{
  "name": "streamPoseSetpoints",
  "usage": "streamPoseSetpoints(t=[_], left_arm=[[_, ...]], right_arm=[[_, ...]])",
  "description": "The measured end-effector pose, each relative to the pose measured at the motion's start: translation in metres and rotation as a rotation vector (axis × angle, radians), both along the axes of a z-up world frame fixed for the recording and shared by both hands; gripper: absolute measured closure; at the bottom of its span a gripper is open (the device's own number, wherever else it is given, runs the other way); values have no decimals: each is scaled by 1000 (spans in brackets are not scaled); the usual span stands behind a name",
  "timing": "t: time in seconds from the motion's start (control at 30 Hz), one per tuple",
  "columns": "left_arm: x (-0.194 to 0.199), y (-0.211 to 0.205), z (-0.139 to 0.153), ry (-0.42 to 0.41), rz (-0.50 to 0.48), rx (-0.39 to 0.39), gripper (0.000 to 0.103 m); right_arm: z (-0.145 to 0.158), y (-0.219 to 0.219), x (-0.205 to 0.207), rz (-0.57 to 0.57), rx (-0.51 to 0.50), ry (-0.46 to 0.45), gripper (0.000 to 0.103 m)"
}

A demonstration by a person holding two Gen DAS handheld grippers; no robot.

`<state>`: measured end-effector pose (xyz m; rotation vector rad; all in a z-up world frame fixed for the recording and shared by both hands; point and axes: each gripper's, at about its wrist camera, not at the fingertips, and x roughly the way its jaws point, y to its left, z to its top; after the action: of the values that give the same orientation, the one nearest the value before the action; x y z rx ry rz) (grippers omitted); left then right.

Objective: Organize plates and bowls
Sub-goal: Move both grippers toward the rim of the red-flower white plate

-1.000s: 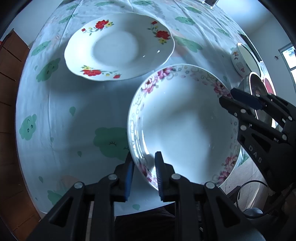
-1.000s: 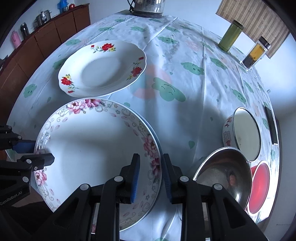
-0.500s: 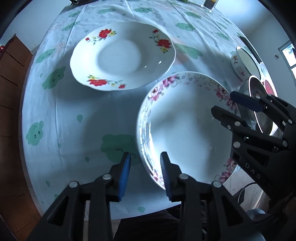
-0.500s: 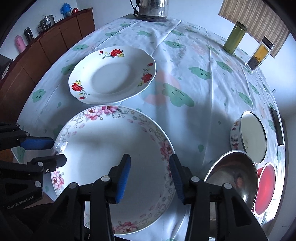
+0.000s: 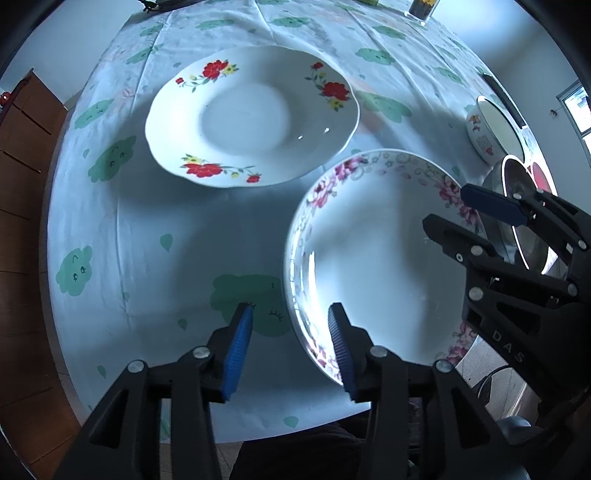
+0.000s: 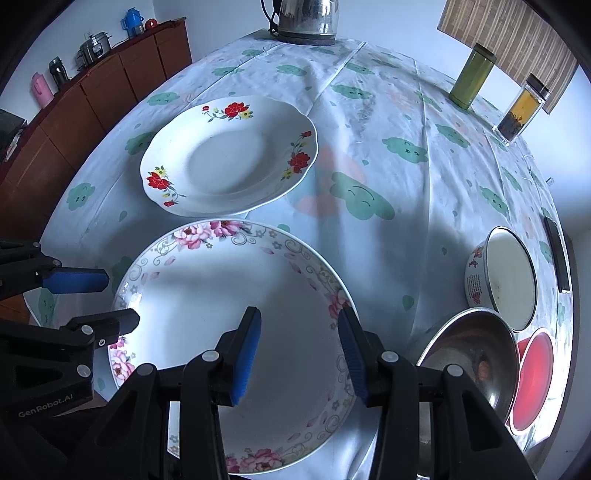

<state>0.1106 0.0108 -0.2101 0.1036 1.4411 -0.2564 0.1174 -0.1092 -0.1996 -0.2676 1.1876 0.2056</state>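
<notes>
White tablecloth (image 6: 388,110) with green cloud print is spread over the table. The pink-flowered plate (image 5: 373,258) is set flat at the near edge of the table, part of its rim overhanging that edge. The left gripper (image 5: 288,347) is held over the plate's left rim, jaws opening; the rim is seen between the blue pads (image 5: 238,343) but is not pressed by them, so the plate is released on that side. The right gripper (image 6: 299,350) is held over the plate's right rim with fingers parted; the rim is seen between its pads (image 6: 247,354), no contact visible, nothing grasped. The red-flowered plate (image 6: 229,155) is placed just behind the pink one, toward the table's centre, edges close but apart. Toward the right edge of the table a steel bowl (image 6: 469,354) is seen just beside the pink plate, with a white enamel bowl (image 6: 506,277) behind it and a red bowl (image 6: 532,376) to its right. At the far edge a kettle (image 6: 306,18) is stood; a green canister (image 6: 472,75) and a clear jar (image 6: 522,107) are stood at the far right corner. A wooden cabinet (image 6: 92,92) is seen past the left edge.
</notes>
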Motion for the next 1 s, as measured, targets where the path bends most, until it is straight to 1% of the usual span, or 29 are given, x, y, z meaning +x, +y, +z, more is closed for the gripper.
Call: streamPoseSetpoints(t=[0.1,0.17,0.3,0.5,0.8,0.93,1.0], left_arm=[[1,0,0,-1,-1,1,54],[2,-2,-1,-2,3,2,48],[2,1,0,-2,6,5,46],[-1,5,2,-6,10,11,39],[2,7,1,-5,17,9,39],[3,9,2,-6,22,6,39],[5,10,4,-9,29,1,39]], right_arm=[[0,0,0,-2,-1,2,57],[-1,-1,-1,-4,-1,2,57],[-1,-2,-1,-7,1,0,57],[0,-2,-2,-8,14,4,57],[-1,-2,-1,-16,36,19,56],[1,-1,0,-20,33,5,46],[2,-2,1,-24,39,-3,45]])
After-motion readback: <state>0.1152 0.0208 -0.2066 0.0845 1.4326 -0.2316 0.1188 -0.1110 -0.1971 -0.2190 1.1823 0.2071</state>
